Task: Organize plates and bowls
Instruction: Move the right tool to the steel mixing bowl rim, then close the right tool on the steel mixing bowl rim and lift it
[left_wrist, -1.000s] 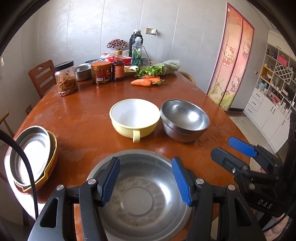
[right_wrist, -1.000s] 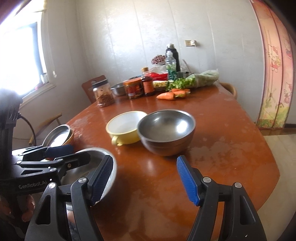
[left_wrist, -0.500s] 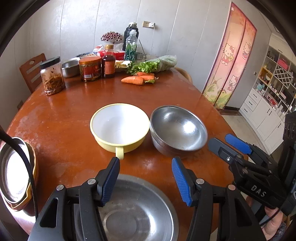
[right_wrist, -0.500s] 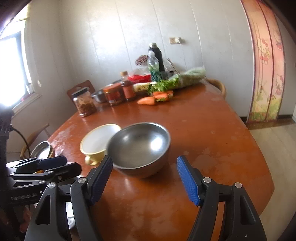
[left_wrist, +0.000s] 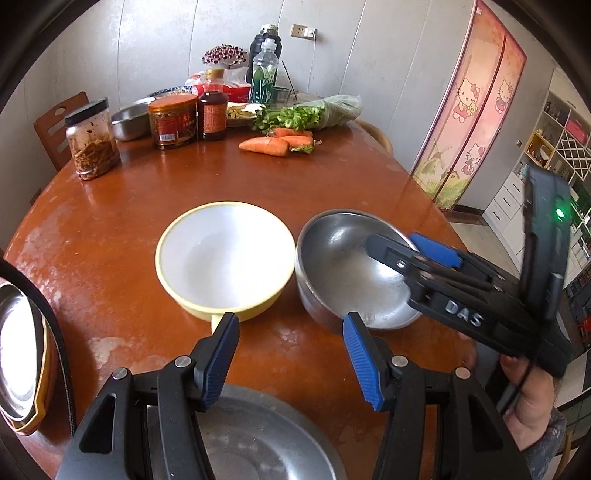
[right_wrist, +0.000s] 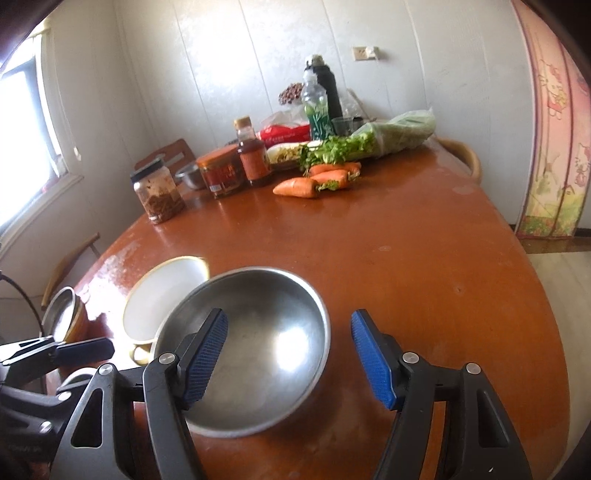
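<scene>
Right gripper (right_wrist: 289, 352) part open, jaws just closing, straddling steel bowl (right_wrist: 255, 343) rim lower centre, no contact; left gripper (left_wrist: 290, 358) part open, empty.

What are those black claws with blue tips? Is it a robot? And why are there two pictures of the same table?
No robot: a person holds a grabbing tool in each hand, and each tool carries a camera looking along its fingers. One picture is from the left tool, the other from the right tool. On the brown table sit a yellow bowl and a steel bowl side by side, with a steel plate nearer, plus carrots and jars further back. Both tools are open and hold nothing. The right tool's jaws have just been closing a little; its left finger is over the steel bowl.
</scene>
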